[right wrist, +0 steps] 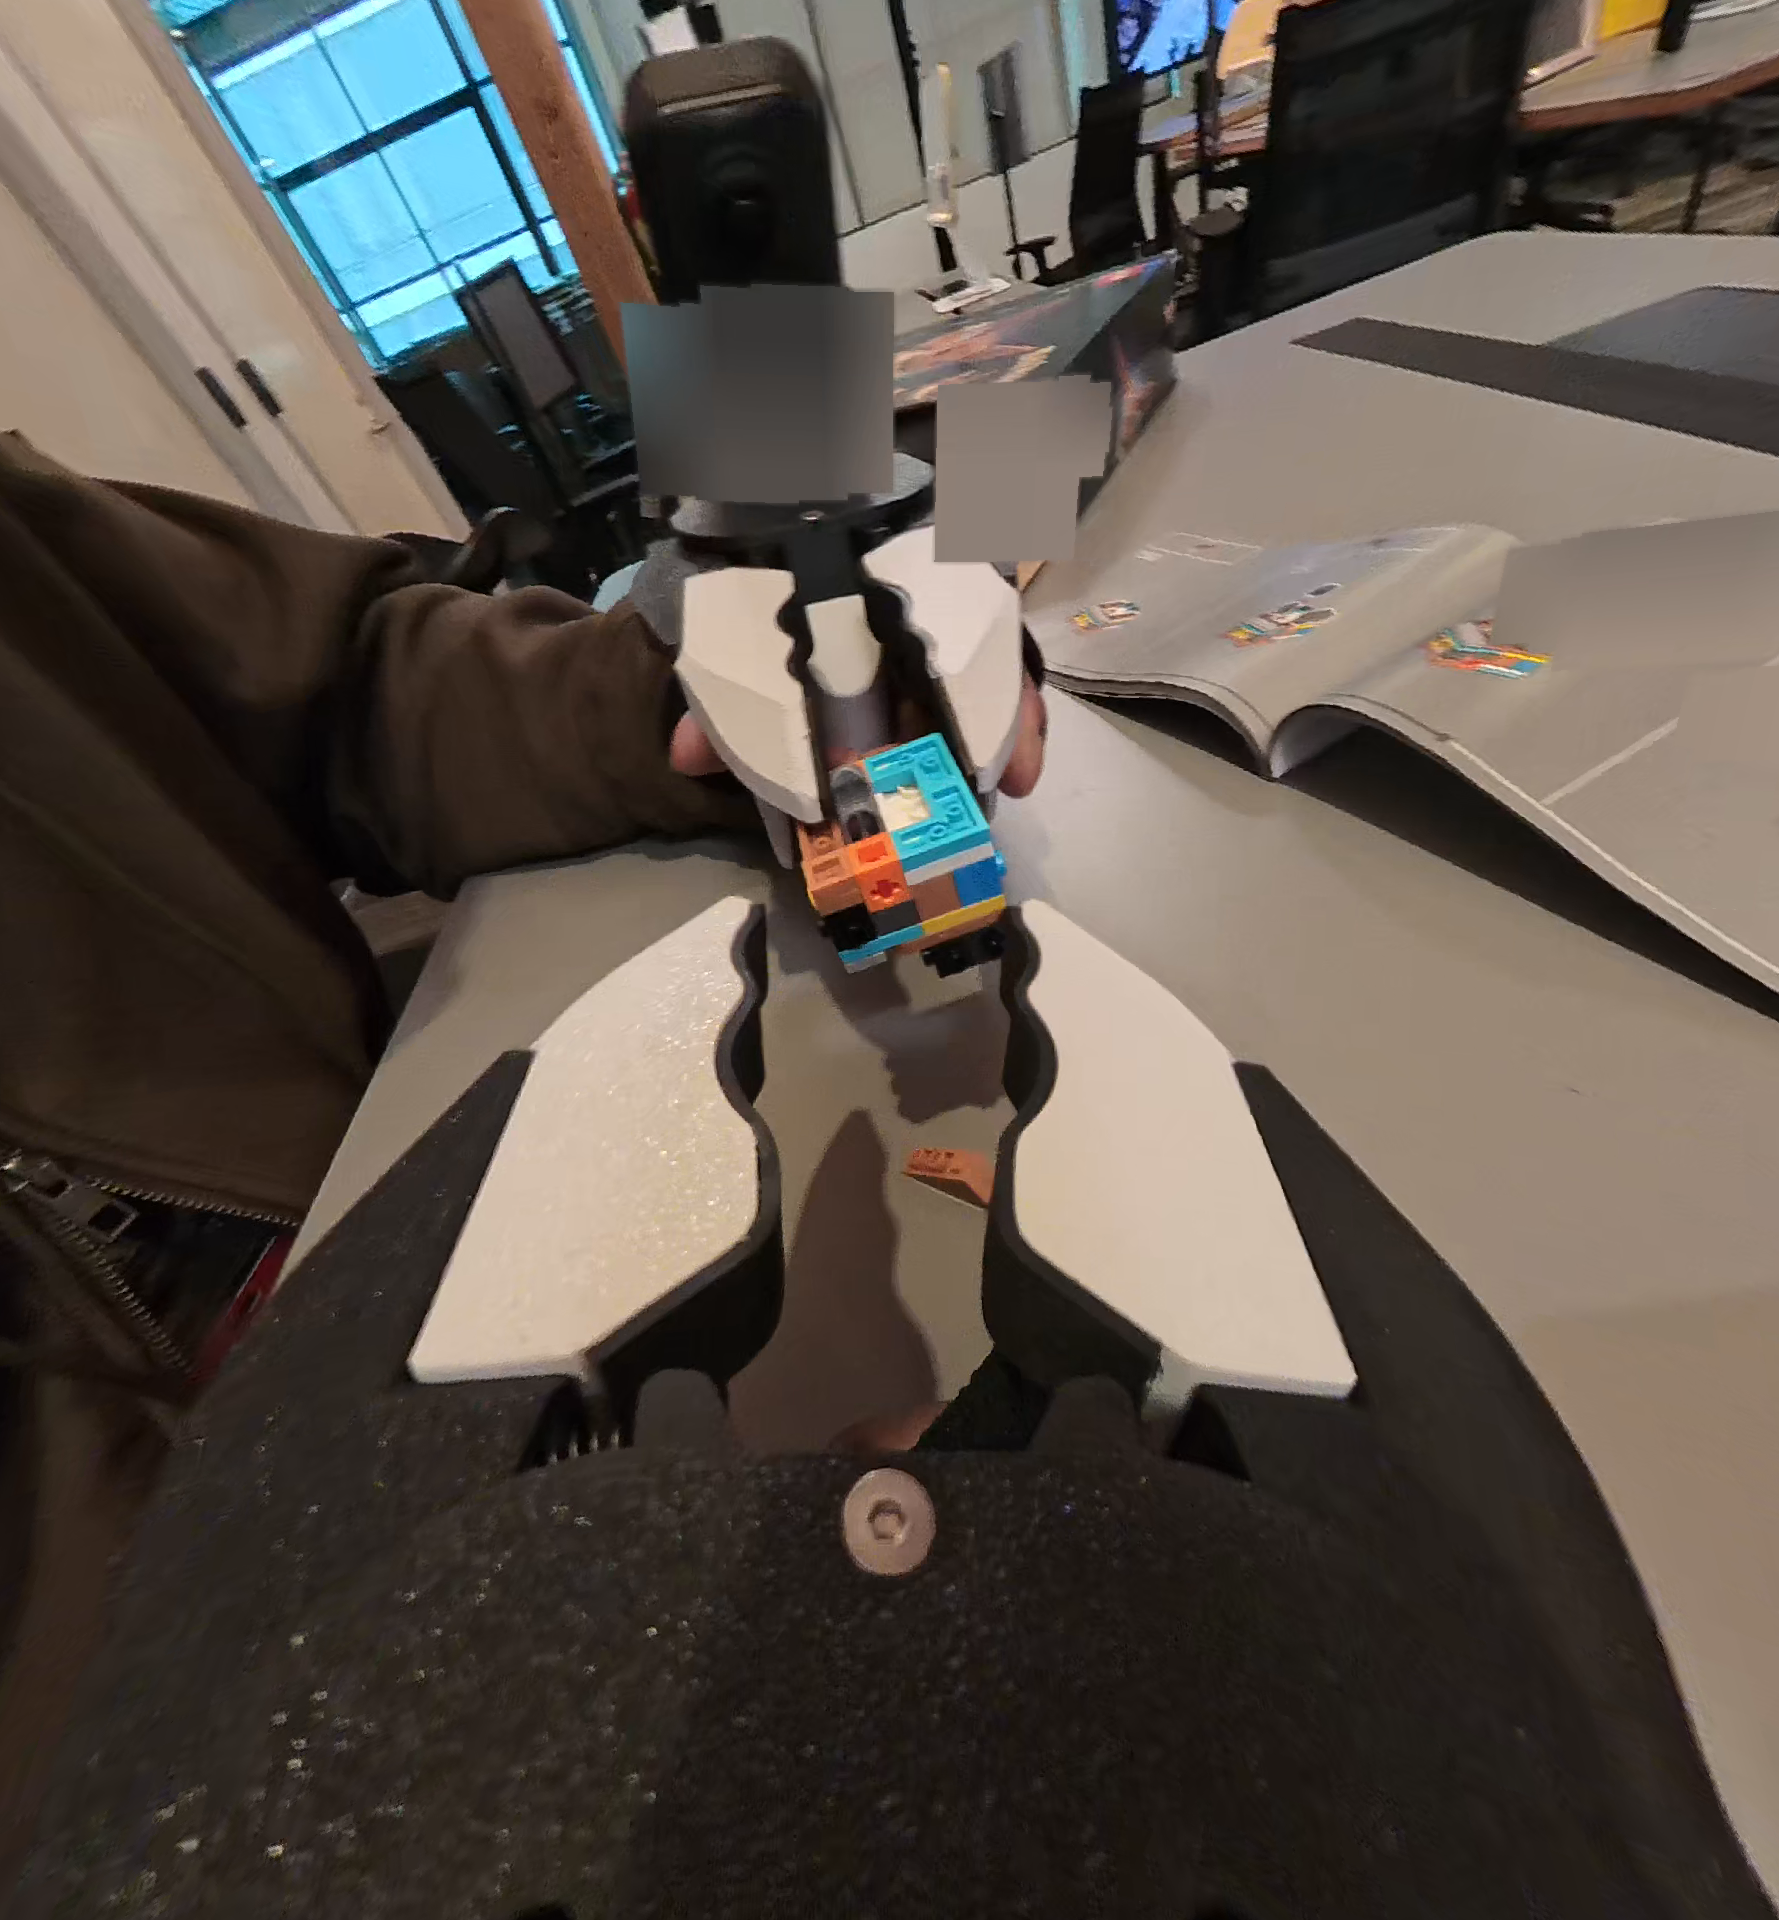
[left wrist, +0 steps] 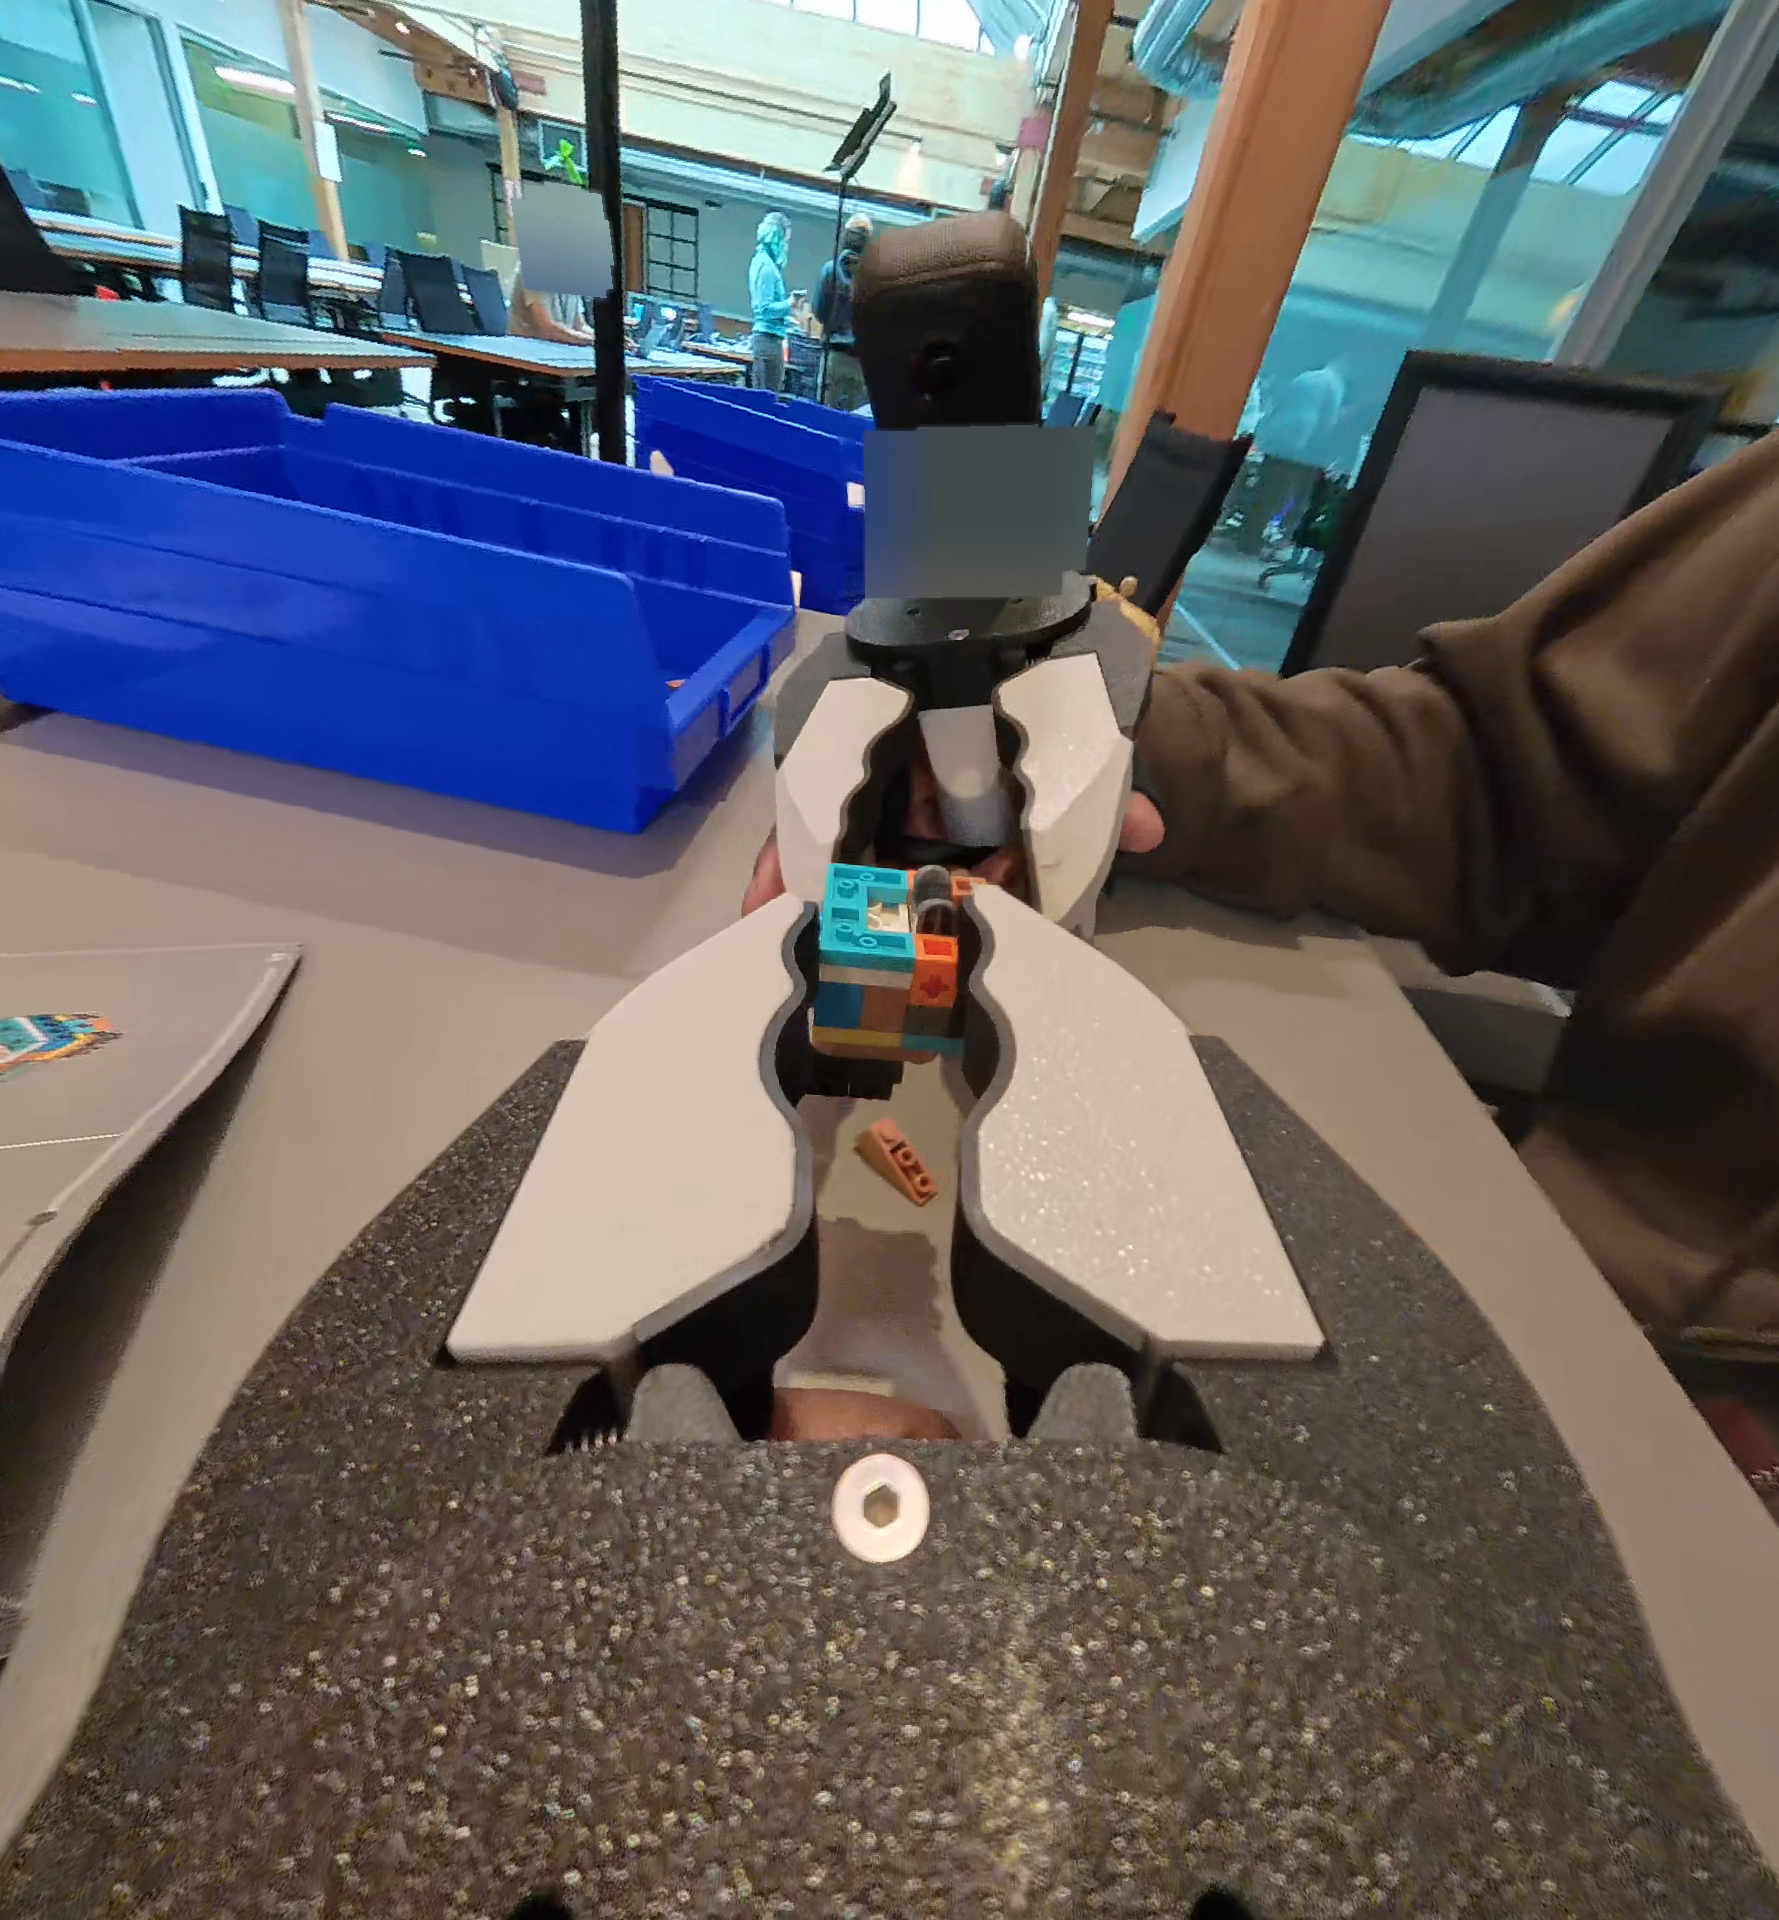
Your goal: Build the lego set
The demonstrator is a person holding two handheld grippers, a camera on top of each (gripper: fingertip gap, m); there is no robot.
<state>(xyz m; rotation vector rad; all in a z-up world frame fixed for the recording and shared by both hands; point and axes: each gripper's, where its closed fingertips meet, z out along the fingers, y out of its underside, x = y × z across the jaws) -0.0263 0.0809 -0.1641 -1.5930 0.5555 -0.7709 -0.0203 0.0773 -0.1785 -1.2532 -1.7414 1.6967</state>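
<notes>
Left gripper (left wrist: 885, 977) jaws clamp the lego block (left wrist: 890, 966) above the desk (left wrist: 397, 894). Right gripper (right wrist: 890, 935) jaws spread open, empty, tips just short of it. Loose tan slope piece (right wrist: 952, 1172) lies on desk below; manual (right wrist: 1487, 665) and blue bin (left wrist: 345, 603) off to sides.

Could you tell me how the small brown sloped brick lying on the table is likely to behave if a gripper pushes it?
The brown sloped brick looks rigid and light, so it would probably skid across the smooth grey table. Its wedge shape suggests it won't roll, though it might flip.
</notes>
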